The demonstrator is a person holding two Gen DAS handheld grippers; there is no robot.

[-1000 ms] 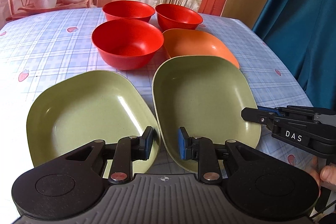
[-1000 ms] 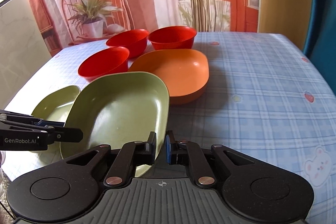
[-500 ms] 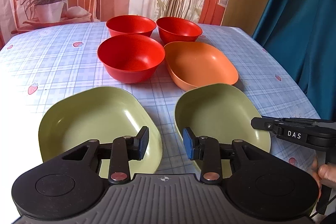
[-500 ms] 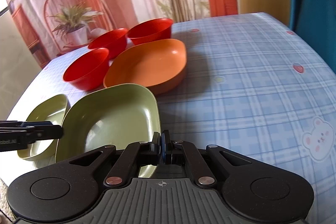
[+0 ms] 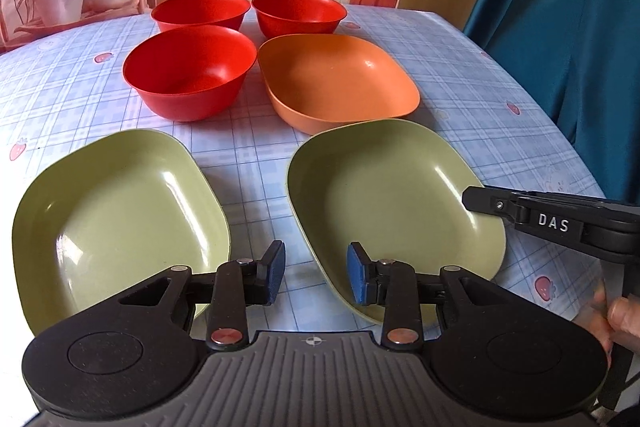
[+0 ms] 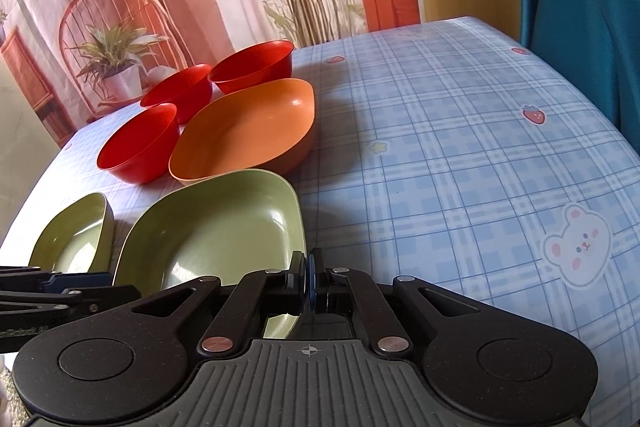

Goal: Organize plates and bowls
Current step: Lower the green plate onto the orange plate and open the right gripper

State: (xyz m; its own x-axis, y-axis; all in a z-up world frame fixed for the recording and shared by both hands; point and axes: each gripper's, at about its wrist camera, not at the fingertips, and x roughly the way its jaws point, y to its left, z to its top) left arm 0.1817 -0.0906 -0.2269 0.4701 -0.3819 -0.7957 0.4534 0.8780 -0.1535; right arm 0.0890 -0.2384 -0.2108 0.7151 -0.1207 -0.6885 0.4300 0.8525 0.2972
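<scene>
Right gripper pinches the near rim of a glossy, rounded-square green plate. Left gripper, jaws narrowly parted and just closing, holds nothing. Three round red bowls sit far.

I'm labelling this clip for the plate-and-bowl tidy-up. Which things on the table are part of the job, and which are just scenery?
Part of the job:
- three red bowls
- orange plate
- two green plates

Just there:
- tablecloth
- plant backdrop
- blue curtain
</scene>
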